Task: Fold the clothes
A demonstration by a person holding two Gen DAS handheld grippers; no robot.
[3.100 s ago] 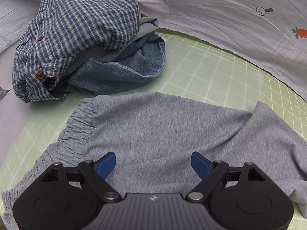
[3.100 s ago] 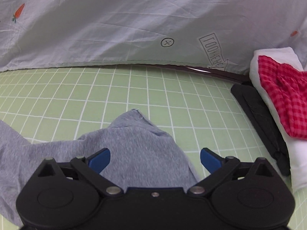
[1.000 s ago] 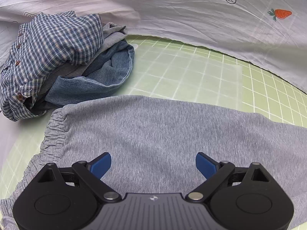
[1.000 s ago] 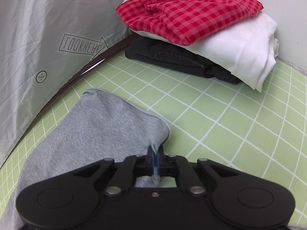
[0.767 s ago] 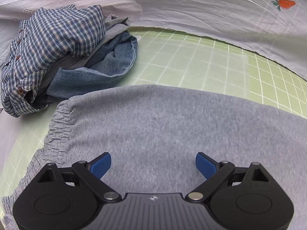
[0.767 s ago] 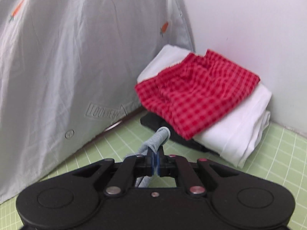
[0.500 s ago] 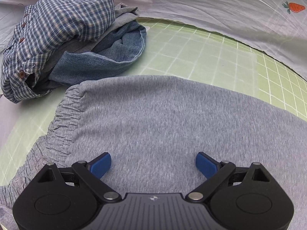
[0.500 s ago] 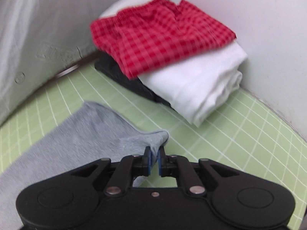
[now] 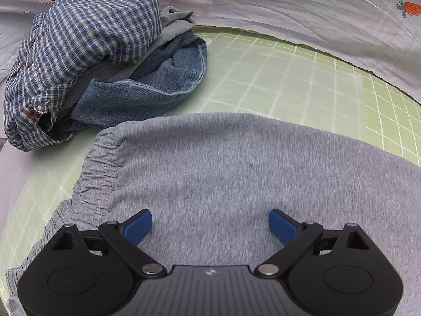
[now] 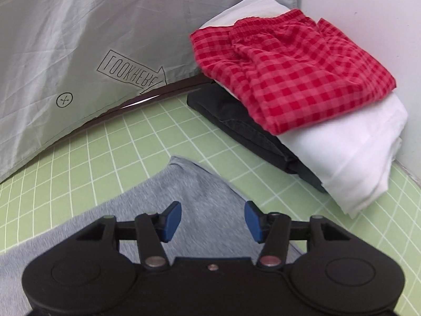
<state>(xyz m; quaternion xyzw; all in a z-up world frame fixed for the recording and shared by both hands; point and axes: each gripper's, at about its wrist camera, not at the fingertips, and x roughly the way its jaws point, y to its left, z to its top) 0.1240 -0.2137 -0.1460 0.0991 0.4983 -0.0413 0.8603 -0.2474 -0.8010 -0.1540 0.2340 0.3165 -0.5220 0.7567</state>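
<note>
Grey sweat shorts (image 9: 223, 163) lie flat on the green grid mat (image 9: 289, 73), with the elastic waistband (image 9: 97, 168) at the left. My left gripper (image 9: 210, 226) is open and empty, low over the middle of the shorts. In the right wrist view the leg end of the shorts (image 10: 189, 184) lies flat on the mat (image 10: 79, 163). My right gripper (image 10: 213, 220) is open and empty just above that leg end.
A heap of unfolded clothes, a blue plaid shirt (image 9: 79, 39) on denim (image 9: 147, 89), lies at the far left. A folded stack, red check shorts (image 10: 286, 71) on a white garment (image 10: 355, 152) on a black one (image 10: 244, 126), sits at the right by the wall. A grey sheet (image 10: 79, 26) hangs behind.
My right gripper has opened and let go of the leg end of the grey shorts, which now lies flat. My left gripper has stayed open over the shorts.
</note>
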